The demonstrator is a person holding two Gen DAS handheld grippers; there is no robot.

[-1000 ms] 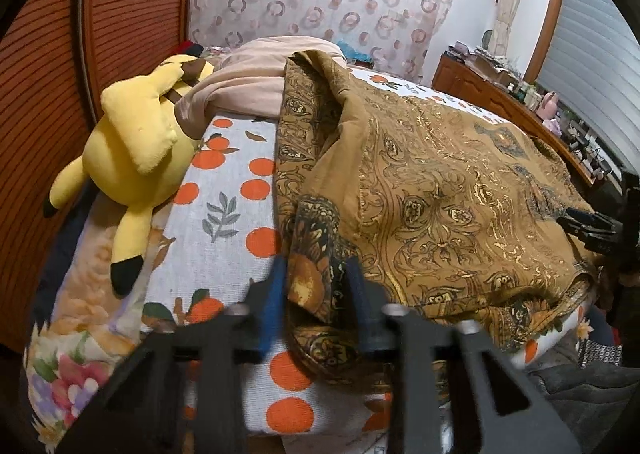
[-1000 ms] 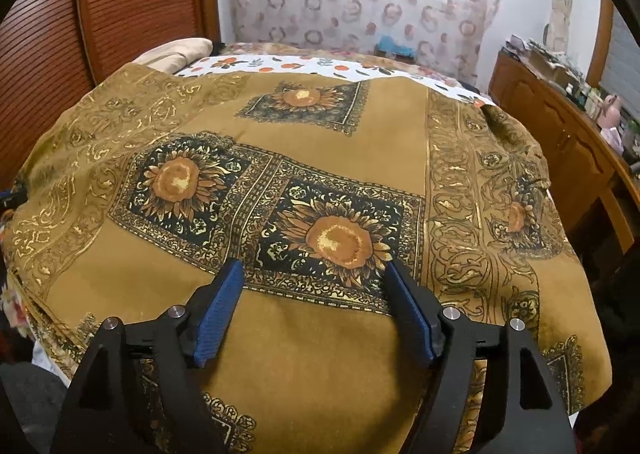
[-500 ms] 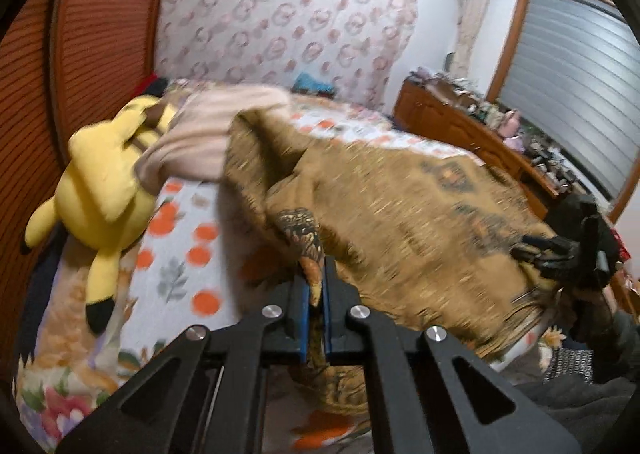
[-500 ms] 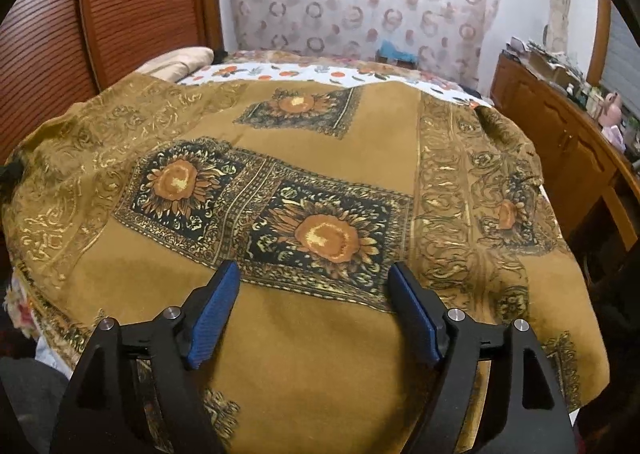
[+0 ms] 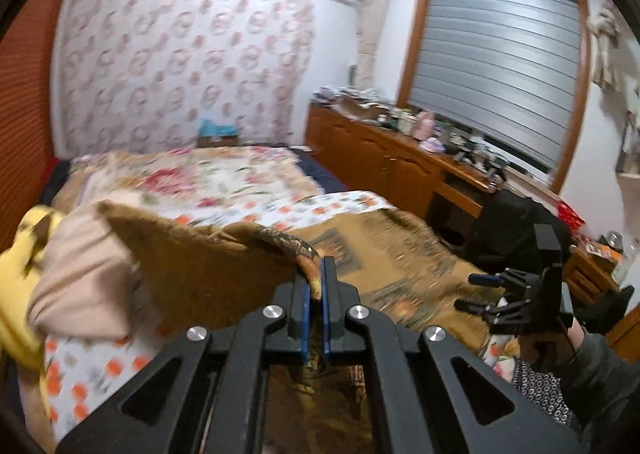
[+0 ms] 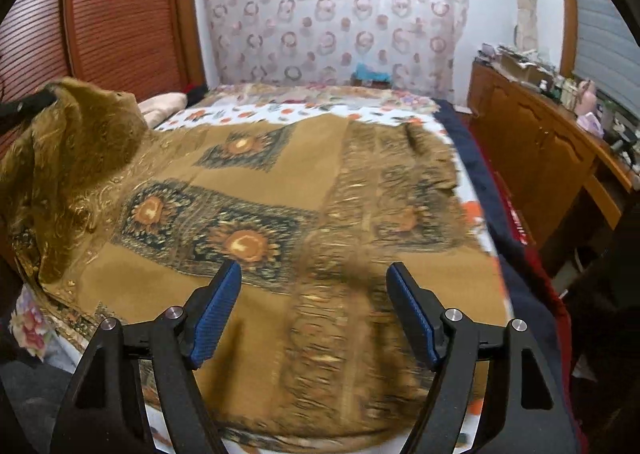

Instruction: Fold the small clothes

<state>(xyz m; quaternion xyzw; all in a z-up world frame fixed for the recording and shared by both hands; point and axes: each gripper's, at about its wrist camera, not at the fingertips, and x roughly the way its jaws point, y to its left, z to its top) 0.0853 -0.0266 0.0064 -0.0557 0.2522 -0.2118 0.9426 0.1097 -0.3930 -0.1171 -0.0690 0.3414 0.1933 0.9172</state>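
In the left wrist view, the left claw [image 5: 316, 290] is seen pressed together on a corner of the brown patterned cloth [image 5: 224, 266], a fold of fabric being pinched between the blue pads [image 5: 306, 310]. That corner is lifted clear of the bed [image 5: 224, 177], while the rest of the cloth is spread over the orange-dotted sheet [image 5: 80, 374]. A yellow plush toy [image 5: 16, 294] and a pink cloth [image 5: 76, 286] are seen at the left edge, much blurred. The right claw [image 5: 476, 294] is visible at the right, held by a gloved hand [image 5: 612, 306], above the cloth's near edge. A wooden dresser [image 5: 384, 157] is set along the wall under the shuttered window [image 5: 500, 65].

In the right wrist view, the right claw [image 6: 314, 310] is held spread wide above the brown patterned cloth [image 6: 280, 189], with nothing gripped between its pads. The cloth's left corner [image 6: 80, 121] is raised into a peak; the remainder is laid flat on the bed [image 6: 304, 109].
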